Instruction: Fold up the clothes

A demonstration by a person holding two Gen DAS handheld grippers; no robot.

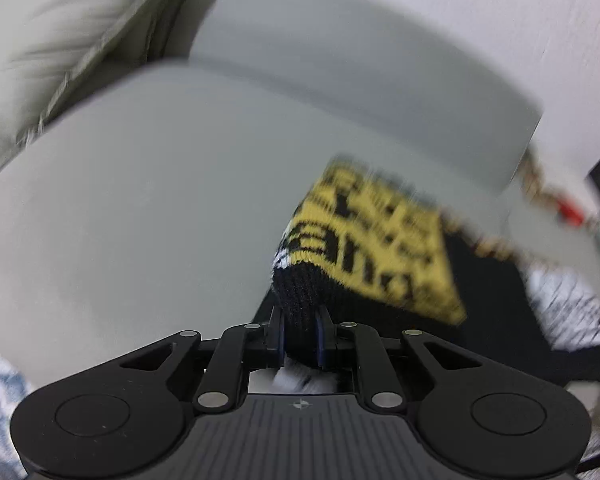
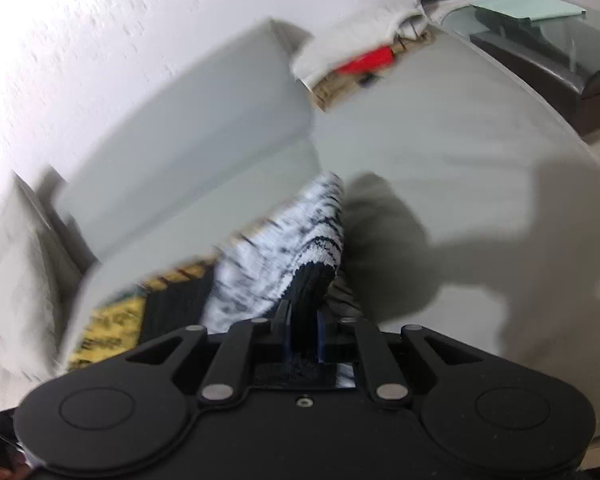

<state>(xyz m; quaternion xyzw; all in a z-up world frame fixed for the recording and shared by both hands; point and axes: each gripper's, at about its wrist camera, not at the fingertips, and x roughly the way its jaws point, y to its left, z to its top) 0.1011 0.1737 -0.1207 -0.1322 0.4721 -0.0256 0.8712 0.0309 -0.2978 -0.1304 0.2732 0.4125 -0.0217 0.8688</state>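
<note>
One knitted sweater (image 1: 380, 240) on a grey sofa (image 1: 120, 220), yellow-black panel stretching toward 2 o'clock from the left gripper (image 1: 300, 334), two grippers, each clamped on a black ribbed edge, right gripper (image 2: 303, 334) pinching the white-patterned side, garment running toward 12 o'clock.

The 2 views come from cameras mounted on the handheld grippers, each looking forward and downward along its own fingers. The left wrist view sits very close behind the left gripper (image 1: 300, 330), facing a grey sofa (image 1: 140, 208) and the white wall (image 1: 480, 20) behind it. The right wrist view sits just as close behind the right gripper (image 2: 302, 334), facing the same sofa (image 2: 440, 160) from the other side. Both views share the knitted garment (image 1: 380, 248) (image 2: 284, 248), the sofa's back cushion (image 1: 340, 80) (image 2: 188, 136) and the wall (image 2: 100, 40). Both are blurred.
</note>
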